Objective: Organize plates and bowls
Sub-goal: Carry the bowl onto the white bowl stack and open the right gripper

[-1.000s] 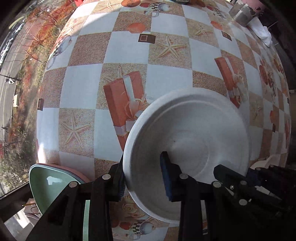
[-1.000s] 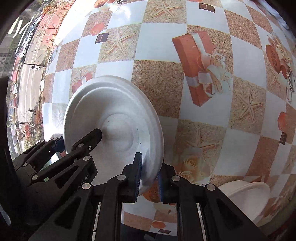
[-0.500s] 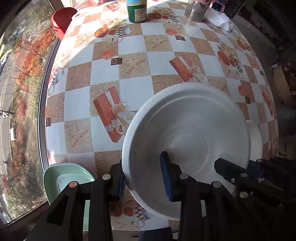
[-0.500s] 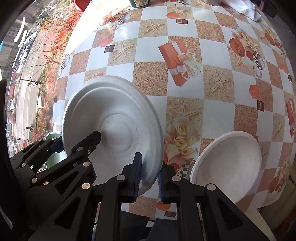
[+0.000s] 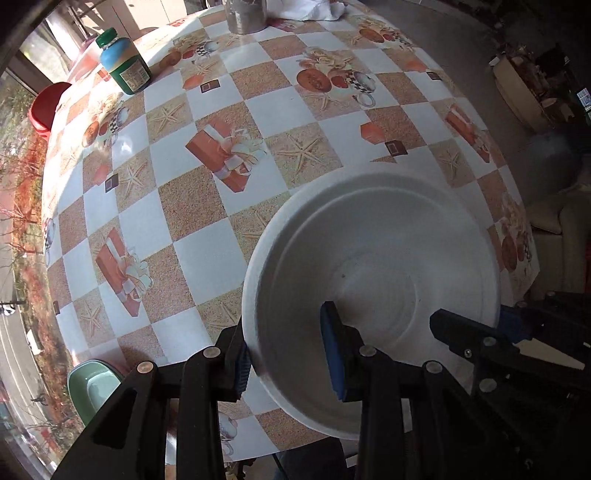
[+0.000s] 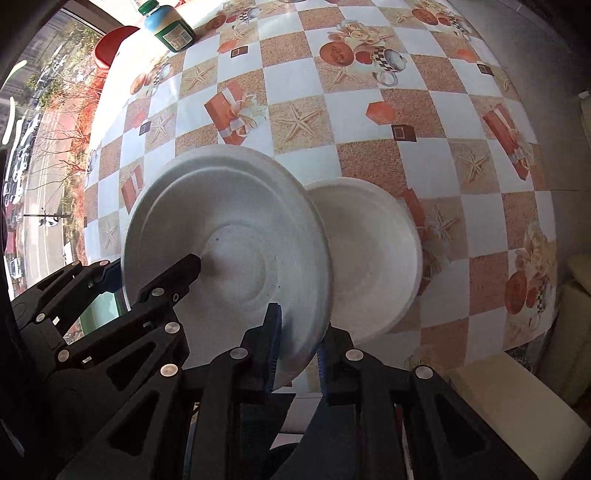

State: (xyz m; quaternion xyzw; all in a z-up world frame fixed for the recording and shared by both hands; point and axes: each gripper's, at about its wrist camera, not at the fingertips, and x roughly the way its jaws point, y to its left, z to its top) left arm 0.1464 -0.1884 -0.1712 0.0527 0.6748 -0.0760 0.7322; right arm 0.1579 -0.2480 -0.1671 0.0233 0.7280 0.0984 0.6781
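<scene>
Both grippers hold one white plate by opposite rims, lifted above the checkered table. My left gripper is shut on its near-left rim. My right gripper is shut on the plate at its near-right rim. In the right wrist view a second white plate lies on the table just right of and partly under the held one. A green bowl sits at the table's near-left edge.
A green-capped jar stands at the far left of the table, and also shows in the right wrist view. A metal cup and a white cloth are at the far edge. A red stool stands beyond the table's left edge.
Both grippers have carried the plate up and to the right. The second white plate has come from the lower right to right beside the held plate.
</scene>
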